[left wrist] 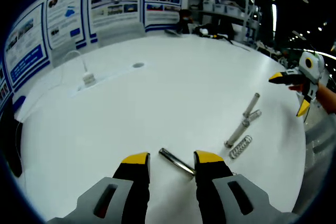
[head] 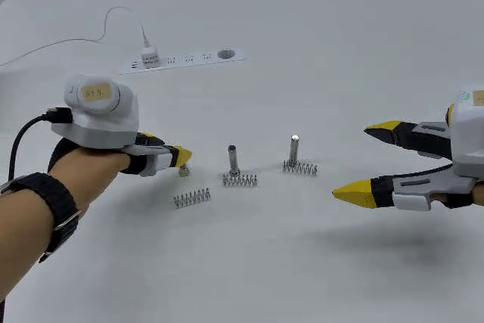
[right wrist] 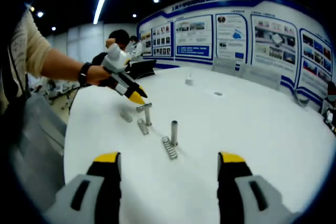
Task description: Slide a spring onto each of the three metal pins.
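**Inspector:** Surroundings first.

**Assistant:** A white table [head: 318, 35] carries everything. A long white power strip [head: 185, 58] lies in the upper left of the head view. A white plug [head: 149, 56] is seated in it, and a thin white cable [head: 113, 14] runs off to the left. All of this is well apart from the work. A black cable [head: 21, 138] hangs from the left hand-held gripper [head: 181, 158], and a black wristwatch [head: 54, 202] is on the arm holding it.

**Inspector:** Count.

**Assistant:** There are three short silver metal pins and three coiled wire springs.
- **Pins on the table:** The centre pin [head: 233, 159] stands upright mid-frame with the first spring [head: 240, 180] flat at its foot. The right-hand pin [head: 294, 149] stands upright near it with the second spring [head: 300, 167] flat at its foot.
- **Loose spring:** The third spring [head: 191, 198] lies loose at lower left of the centre pin.
- **Third pin:** The third pin [left wrist: 177, 162] lies aslant between the left jaws.

None of the springs is on a pin.

**Inspector:** Grippers?

**Assistant:**
- **Left:** The jaws are set narrowly apart with the pin's end against one jaw. I cannot tell whether it is clamped.
- **Right:** The right hand-held gripper [head: 350, 163] is at the right edge, jaws spread wide, holding nothing, well apart from the pins.
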Demonstrator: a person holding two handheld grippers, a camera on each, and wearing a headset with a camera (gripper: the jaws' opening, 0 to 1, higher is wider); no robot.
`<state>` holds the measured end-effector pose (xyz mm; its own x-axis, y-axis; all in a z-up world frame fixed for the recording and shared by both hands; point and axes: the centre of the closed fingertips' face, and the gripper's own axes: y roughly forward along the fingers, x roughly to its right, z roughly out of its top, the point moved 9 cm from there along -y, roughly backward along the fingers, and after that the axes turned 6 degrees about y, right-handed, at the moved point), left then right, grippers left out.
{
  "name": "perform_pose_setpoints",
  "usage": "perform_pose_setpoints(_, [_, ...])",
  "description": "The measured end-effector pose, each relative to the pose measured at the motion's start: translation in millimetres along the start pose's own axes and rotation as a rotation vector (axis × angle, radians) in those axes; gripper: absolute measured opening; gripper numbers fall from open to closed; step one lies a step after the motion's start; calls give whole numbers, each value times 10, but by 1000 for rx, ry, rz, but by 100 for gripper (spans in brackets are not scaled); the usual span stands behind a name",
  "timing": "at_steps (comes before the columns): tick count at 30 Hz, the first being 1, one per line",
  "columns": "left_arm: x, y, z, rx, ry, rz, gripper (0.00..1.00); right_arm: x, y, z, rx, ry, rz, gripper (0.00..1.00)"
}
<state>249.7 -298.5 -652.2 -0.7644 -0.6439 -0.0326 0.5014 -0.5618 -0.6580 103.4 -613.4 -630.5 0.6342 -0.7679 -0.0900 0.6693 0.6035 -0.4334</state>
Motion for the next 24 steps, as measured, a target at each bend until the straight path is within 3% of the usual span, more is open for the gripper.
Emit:
perform_pose_setpoints(18, [6,149,9,-100,-38,57,23,0,-2,-51,-15,6,-1,76])
perform_pose_setpoints(24, [13,180,10,-121,-23,63,19,3,-4,-55,-15,11,-2,76])
